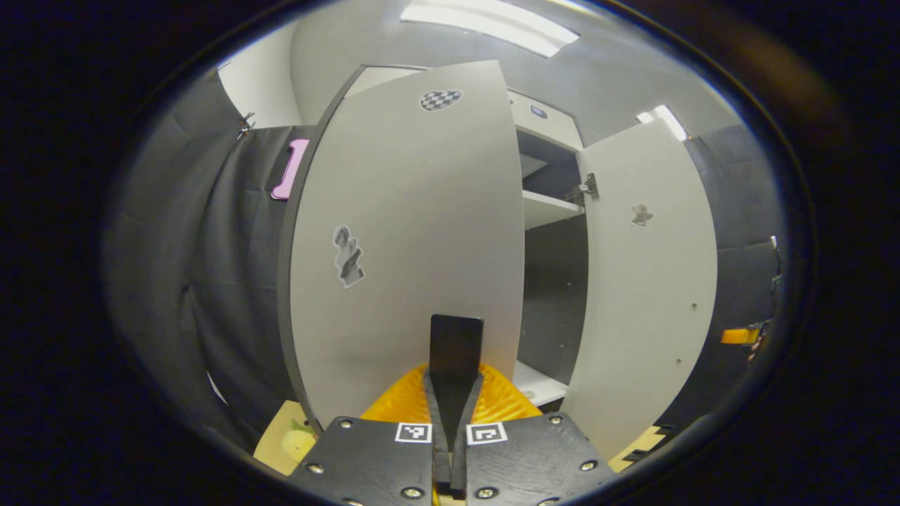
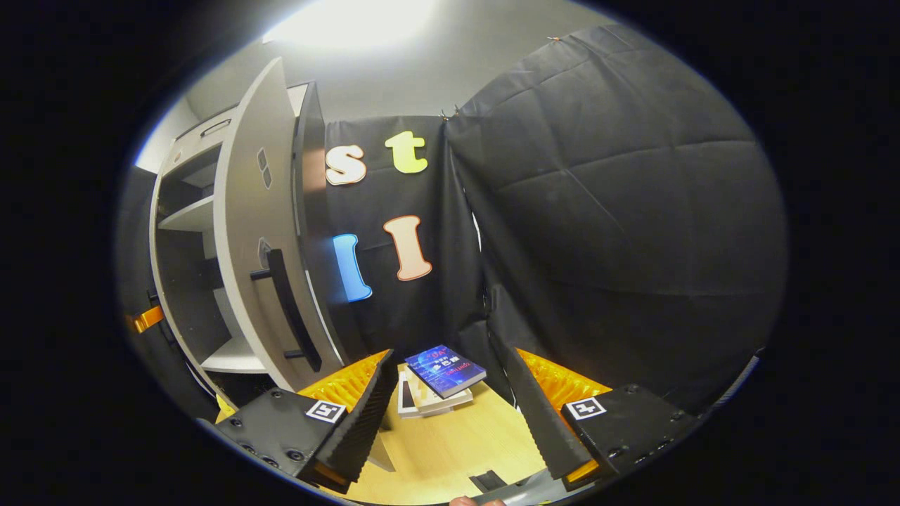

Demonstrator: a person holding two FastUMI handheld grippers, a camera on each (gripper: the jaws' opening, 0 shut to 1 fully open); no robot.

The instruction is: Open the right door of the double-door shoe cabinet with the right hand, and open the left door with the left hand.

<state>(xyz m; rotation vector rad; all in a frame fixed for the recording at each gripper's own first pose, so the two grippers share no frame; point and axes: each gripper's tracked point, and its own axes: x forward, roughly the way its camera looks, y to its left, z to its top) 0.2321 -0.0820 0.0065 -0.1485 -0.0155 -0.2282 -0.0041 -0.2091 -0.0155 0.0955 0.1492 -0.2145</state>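
both doors swung out: left door (image 1: 415,239) ahead of left gripper (image 1: 455,344), jaws pressed together on its handle; right door (image 2: 256,232) ajar, handle (image 2: 292,309) free. right gripper (image 2: 450,414) jaws spread, clear. final step; next: release, withdraw.

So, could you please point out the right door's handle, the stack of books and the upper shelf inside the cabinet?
door handle (image 2: 292,309), right gripper view, middle of the dark bar.
stack of books (image 2: 444,370), right gripper view, cover of the top book.
upper shelf (image 1: 548,208), left gripper view, its front edge.
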